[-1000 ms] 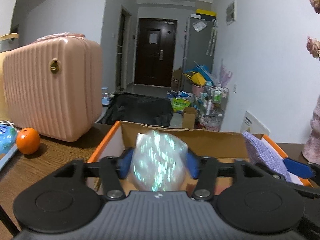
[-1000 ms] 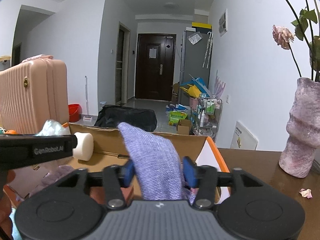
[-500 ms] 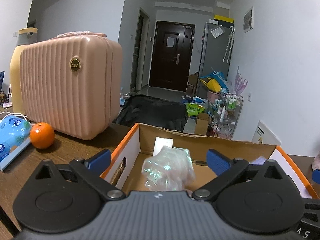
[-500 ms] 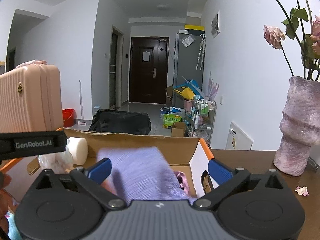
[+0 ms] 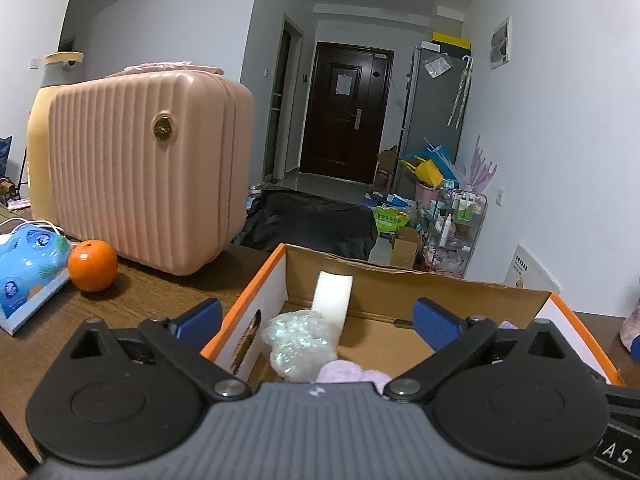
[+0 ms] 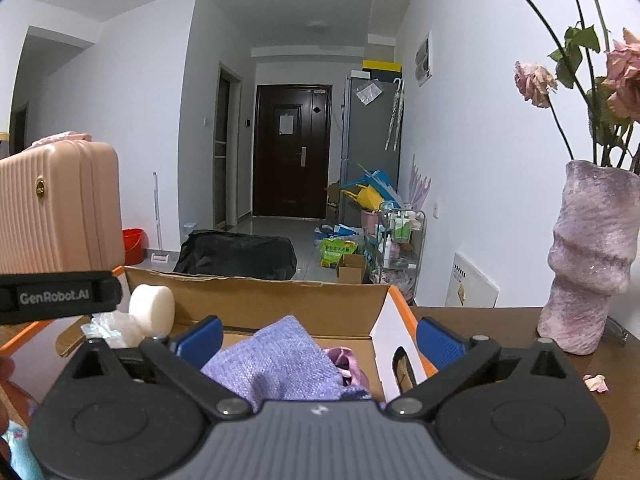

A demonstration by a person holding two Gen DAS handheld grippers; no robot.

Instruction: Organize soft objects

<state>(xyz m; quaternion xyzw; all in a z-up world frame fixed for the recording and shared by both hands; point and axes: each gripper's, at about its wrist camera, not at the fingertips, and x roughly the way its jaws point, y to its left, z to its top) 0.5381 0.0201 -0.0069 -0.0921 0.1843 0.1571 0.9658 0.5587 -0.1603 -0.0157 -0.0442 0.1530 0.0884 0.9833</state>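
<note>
I see my left gripper (image 5: 316, 316) and right gripper (image 6: 318, 336) both spread wide over the cardboard box (image 5: 400, 284), plastic wad (image 5: 298, 340) and purple cloth (image 6: 276, 360) lying loose inside.

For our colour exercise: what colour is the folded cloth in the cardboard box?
Lilac purple cloth; the right wrist view shows it best.

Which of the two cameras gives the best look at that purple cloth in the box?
The right wrist view: the purple cloth lies in plain sight inside the cardboard box. The left wrist view shows at most a sliver of it.
</note>
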